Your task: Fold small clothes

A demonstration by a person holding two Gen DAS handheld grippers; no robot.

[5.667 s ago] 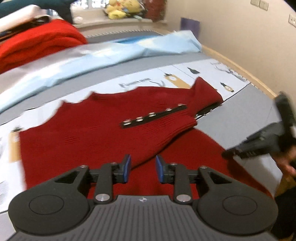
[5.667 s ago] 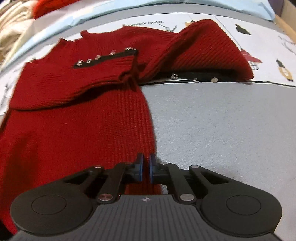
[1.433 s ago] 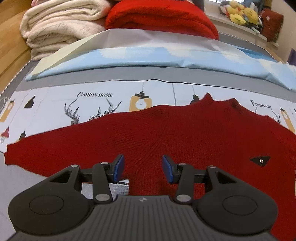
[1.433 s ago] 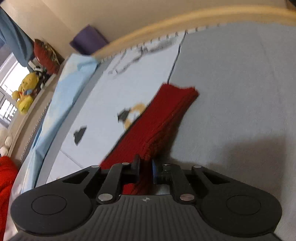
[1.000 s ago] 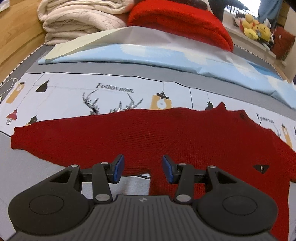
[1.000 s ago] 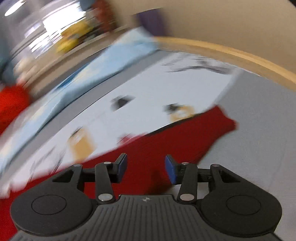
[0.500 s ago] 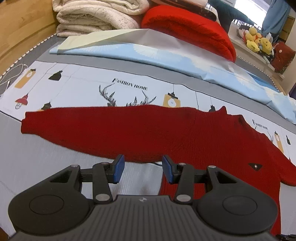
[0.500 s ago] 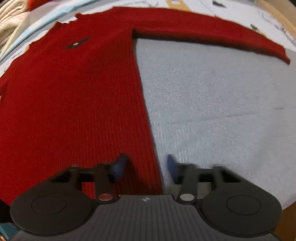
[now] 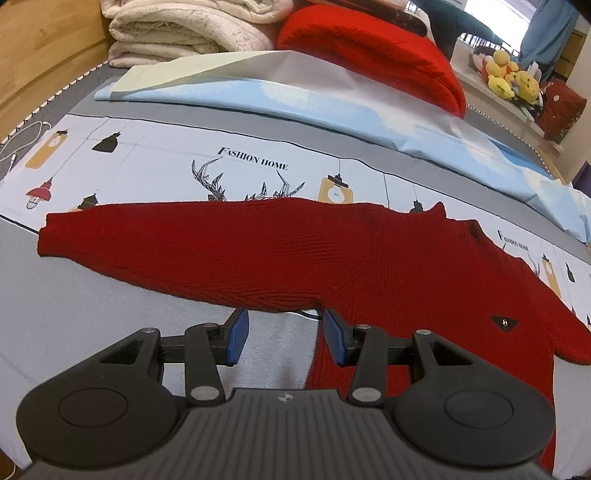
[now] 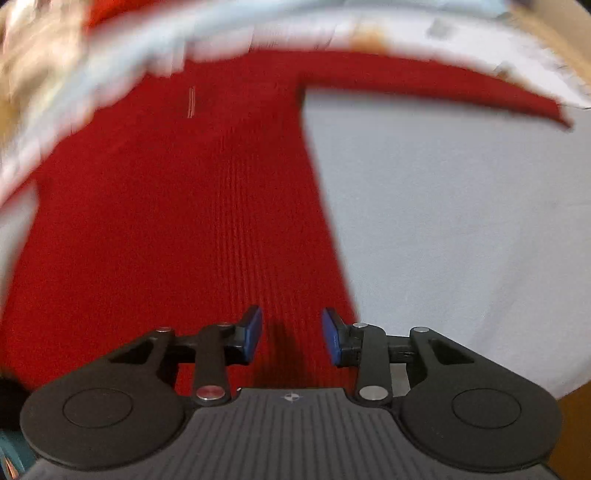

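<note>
**Red sweater laid flat, both grippers unclenched above it**

Left wrist view. I see the red sweater [image 9: 332, 254] spread flat on the grey bed sheet [image 9: 74, 295], one sleeve stretched out to the left with its cuff lying at the edge of a printed cloth [image 9: 166, 158] bearing lamp and antler drawings. The sweater's lower body is hidden behind my left gripper [image 9: 282, 332], and its right side runs out of the frame. The left gripper's blue pads stand apart with nothing between them; they sit just below the underarm seam, and I cannot tell whether they touch the sheet. Beyond lie a pale blue sheet [image 9: 332, 99], a stack of cream blankets [image 9: 184, 33] and a bright red folded knit [image 9: 369, 55]; yellow plush toys [image 9: 506, 74] on a ledge are small and partly cut off.

Right wrist view. The picture is blurred, most of all along the top, where the background cannot be made out. My right gripper [image 10: 291, 334] hangs over the sweater's body near its right-hand side edge, jaws parted and just lately widening, gripping nothing. The other sleeve runs off toward the upper right. The hem is hidden beneath the gripper body.
</note>
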